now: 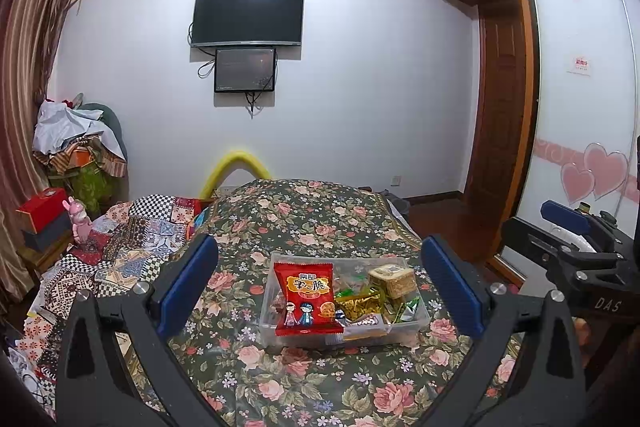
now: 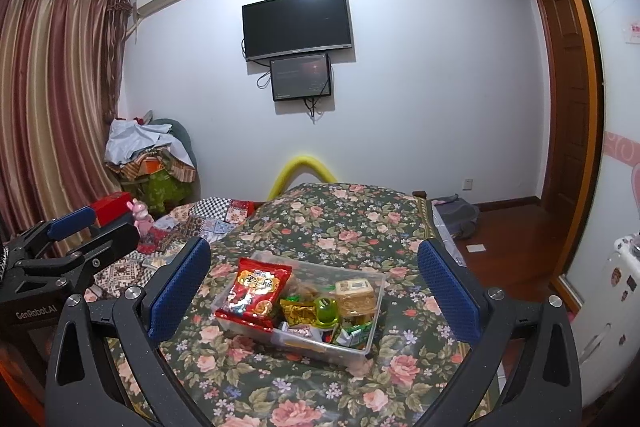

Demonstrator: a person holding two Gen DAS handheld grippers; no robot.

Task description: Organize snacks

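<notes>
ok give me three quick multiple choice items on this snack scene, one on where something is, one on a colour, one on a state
1. Where does the clear plastic box stand?
A. on the floral bedspread
B. on the wooden floor
C. on a shelf under the TV

2. What colour is the biggest snack packet in the box?
A. blue
B. red
C. white

3. How are the two grippers?
A. both shut on snacks
B. left shut on the box, right open
C. both open and holding nothing

Answers:
1. A, the box rests on the floral bedspread.
2. B, the red packet leans at the box's left end.
3. C, the left gripper and right gripper have pads spread wide, nothing between them.
</notes>
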